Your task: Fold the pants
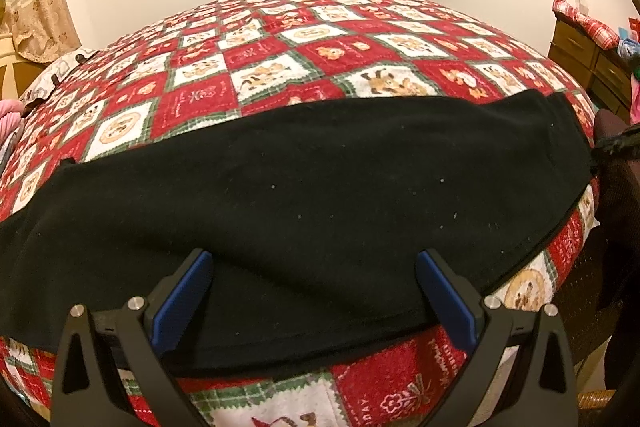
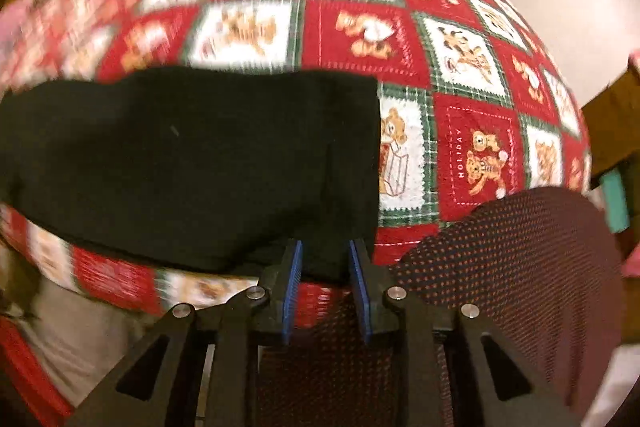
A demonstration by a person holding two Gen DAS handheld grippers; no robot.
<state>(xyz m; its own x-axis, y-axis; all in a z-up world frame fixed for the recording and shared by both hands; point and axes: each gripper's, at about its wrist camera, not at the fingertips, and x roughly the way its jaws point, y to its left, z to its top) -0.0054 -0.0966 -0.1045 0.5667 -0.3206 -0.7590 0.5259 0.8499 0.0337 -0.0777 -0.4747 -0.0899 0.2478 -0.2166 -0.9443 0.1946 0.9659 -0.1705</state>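
- The black pants (image 1: 320,187) lie flat along the near edge of the bed, on the red-and-white patchwork quilt (image 1: 280,67); their long axis runs from 9 o'clock to 3 o'clock across the left wrist view.
- In the right wrist view the pants (image 2: 192,163) end in a straight edge near centre frame, with bare quilt (image 2: 472,147) beyond it toward 3 o'clock.
- The right gripper (image 2: 325,251) sits at that end's near corner, at 6 o'clock of the cloth. Its jaws are narrow, with dark fabric between them; the frame is blurred, so a firm pinch is likely but not certain.
- The left gripper (image 1: 314,263) is spread wide and holds nothing, hovering over the pants' near hem around mid-length.
- My reading: the right gripper holds the end nearest it, so the fold would carry that end toward 9 o'clock along the long axis.
- A dotted mesh chair (image 2: 520,267) stands just beside the bed at 4 o'clock.
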